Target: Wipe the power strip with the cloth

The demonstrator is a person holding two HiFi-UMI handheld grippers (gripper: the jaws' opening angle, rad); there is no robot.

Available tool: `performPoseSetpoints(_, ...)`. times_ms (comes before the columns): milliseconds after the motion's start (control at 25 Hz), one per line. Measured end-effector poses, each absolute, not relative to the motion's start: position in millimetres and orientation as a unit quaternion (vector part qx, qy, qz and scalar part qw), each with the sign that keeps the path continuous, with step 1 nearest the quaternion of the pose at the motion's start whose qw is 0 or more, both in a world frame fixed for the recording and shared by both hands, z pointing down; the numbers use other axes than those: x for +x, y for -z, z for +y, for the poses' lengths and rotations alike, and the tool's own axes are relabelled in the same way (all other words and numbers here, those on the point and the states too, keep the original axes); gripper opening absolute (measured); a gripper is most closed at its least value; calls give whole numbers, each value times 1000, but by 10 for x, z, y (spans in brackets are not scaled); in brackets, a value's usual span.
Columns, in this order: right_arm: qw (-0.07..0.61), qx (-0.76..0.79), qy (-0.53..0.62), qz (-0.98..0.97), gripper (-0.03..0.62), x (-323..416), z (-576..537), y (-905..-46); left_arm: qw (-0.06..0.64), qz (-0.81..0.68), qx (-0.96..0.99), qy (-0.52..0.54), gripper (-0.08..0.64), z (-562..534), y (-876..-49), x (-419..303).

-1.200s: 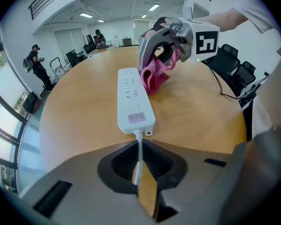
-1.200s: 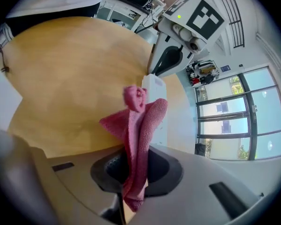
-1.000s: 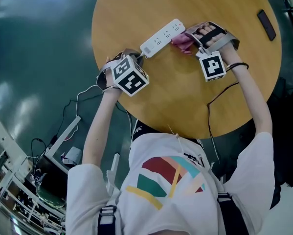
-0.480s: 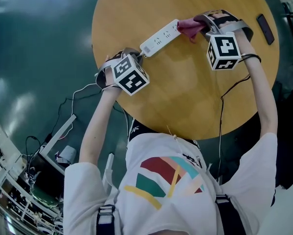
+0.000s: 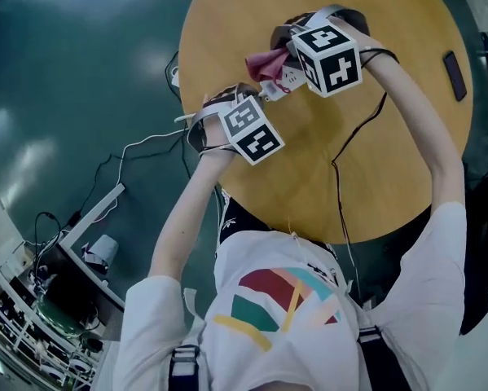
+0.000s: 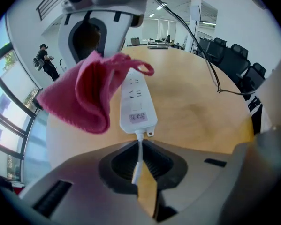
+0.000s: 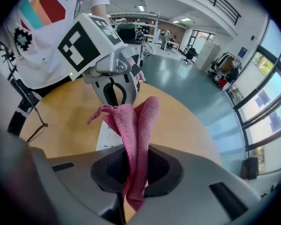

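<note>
Two grippers are working much closer together than a moment ago. The right gripper point(image 5: 281, 54), clenched on the pink cloth point(image 7: 136, 125), has swept in from the far end of the power strip point(image 6: 136, 102) toward the near end, and the cloth point(image 5: 265, 63) is now hanging just beside the left gripper point(image 5: 257, 96). The left gripper point(image 6: 140, 170) is staying where it was, still clamped on the thin white cord point(image 6: 139, 146) right where it leaves the strip's end.

From the left gripper view the strip is lying flat on the wooden surface point(image 5: 374, 137), with the cloth point(image 6: 84, 97) drooping over its left side and touching its far half.

From above, the strip was lying in plain sight before; now the right gripper's marker cube is covering nearly all of it, and only a small white bit point(image 5: 286, 78) is showing between the two grippers. From the right gripper point(image 7: 131, 172) view, the cloth is blocking most of the strip as well. Whether the cloth is pressing on the strip's top or only brushing it, I cannot tell. The person's arms and head-down angle are hiding the near edge of the surface.
</note>
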State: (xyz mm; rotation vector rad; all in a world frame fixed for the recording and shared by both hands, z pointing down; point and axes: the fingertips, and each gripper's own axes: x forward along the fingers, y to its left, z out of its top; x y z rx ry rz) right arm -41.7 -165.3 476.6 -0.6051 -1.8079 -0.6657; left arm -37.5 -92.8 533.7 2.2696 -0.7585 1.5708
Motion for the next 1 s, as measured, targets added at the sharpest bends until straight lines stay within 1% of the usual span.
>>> performPoseSetpoints(280,551,-327,239,-730,38,-731,-1408,-4944,145,-283,791,-523,74,-925,-5355,-413)
performPoseSetpoints(680,561,-392,215,-697,38,-626,-1228,-5023,148,-283,788,-526,74,-933,-5351,-400)
performPoseSetpoints(1000,572,-392,220,-686,38,-422,-1379,-5036,150,-286,785,-529,74,-927,-5376,-419)
